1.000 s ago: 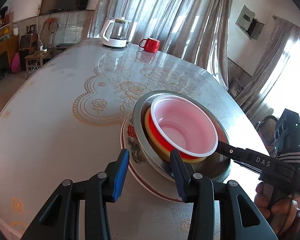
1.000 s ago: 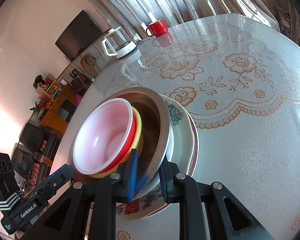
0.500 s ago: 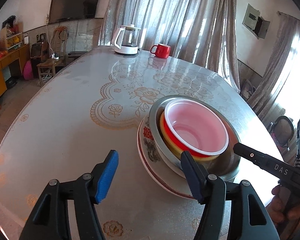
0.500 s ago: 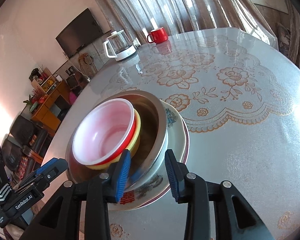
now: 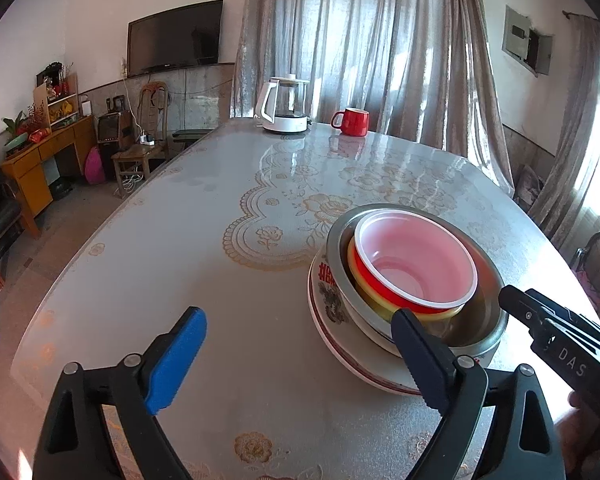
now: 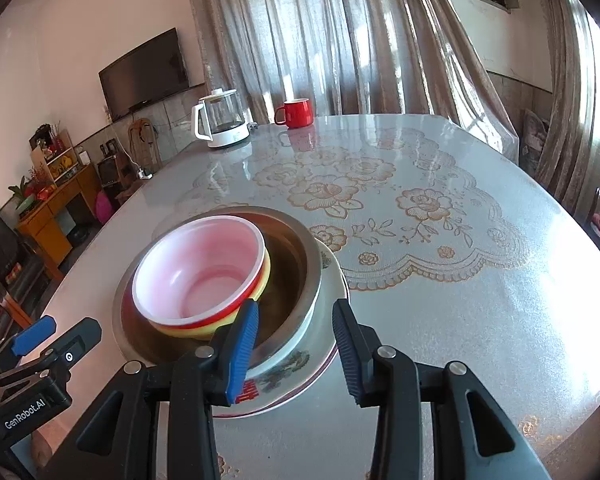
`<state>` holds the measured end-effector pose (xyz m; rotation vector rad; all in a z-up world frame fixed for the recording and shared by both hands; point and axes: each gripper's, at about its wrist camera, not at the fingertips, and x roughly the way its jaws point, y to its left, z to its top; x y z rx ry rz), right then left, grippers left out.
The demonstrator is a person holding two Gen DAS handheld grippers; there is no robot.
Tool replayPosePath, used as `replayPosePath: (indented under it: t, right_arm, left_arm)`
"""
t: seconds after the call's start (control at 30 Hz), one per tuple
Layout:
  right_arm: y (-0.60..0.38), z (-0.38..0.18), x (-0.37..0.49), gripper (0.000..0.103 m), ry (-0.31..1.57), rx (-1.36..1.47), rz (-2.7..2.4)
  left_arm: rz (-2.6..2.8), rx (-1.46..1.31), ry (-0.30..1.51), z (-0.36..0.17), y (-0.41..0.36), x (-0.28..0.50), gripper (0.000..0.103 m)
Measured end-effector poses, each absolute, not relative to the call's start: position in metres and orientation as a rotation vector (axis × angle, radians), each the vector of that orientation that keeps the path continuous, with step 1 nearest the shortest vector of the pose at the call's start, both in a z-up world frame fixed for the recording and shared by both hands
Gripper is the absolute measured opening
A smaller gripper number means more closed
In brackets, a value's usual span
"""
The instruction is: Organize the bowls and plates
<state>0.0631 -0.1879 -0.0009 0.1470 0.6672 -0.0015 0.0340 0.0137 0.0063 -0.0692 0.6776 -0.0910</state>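
So the table is this big oval with a lace-print cover, long way running off toward the curtains. My stack sits near its close edge: flowered plate flat at the bottom, steel bowl in it, then the yellow bowl, then the red bowl on top, all mouths straight up. It's round stuff, so there's no real long axis. A second ago my right gripper was pinching the steel rim; now its jaws are opening, rim between them, pads off it. My left gripper is opening wide too, nothing in it.
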Motion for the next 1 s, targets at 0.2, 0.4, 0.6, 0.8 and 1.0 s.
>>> replayPosePath:
  t: [0.2,0.4,0.6,0.8,1.0]
  right_arm:
    - [-0.178,-0.002,0.061,0.039,0.660,0.115,0.011]
    - [-0.178,-0.003,0.063,0.039,0.662,0.118,0.013]
    - [-0.179,-0.003,0.062,0.039,0.659,0.120,0.012]
    - [-0.178,-0.002,0.062,0.039,0.660,0.119,0.015]
    - [-0.177,-0.002,0.063,0.039,0.657,0.120,0.017]
  left_arm:
    - [-0.091,-0.061,0.667,0.009,0.011,0.030,0.103]
    - [-0.092,-0.051,0.669,0.008,0.007,0.029,0.103]
    - [-0.063,-0.029,0.658,0.008,0.004,0.029,0.103]
    - [-0.046,-0.020,0.646,0.008,0.004,0.028,0.103]
    - [-0.043,-0.022,0.642,0.009,0.005,0.028,0.103]
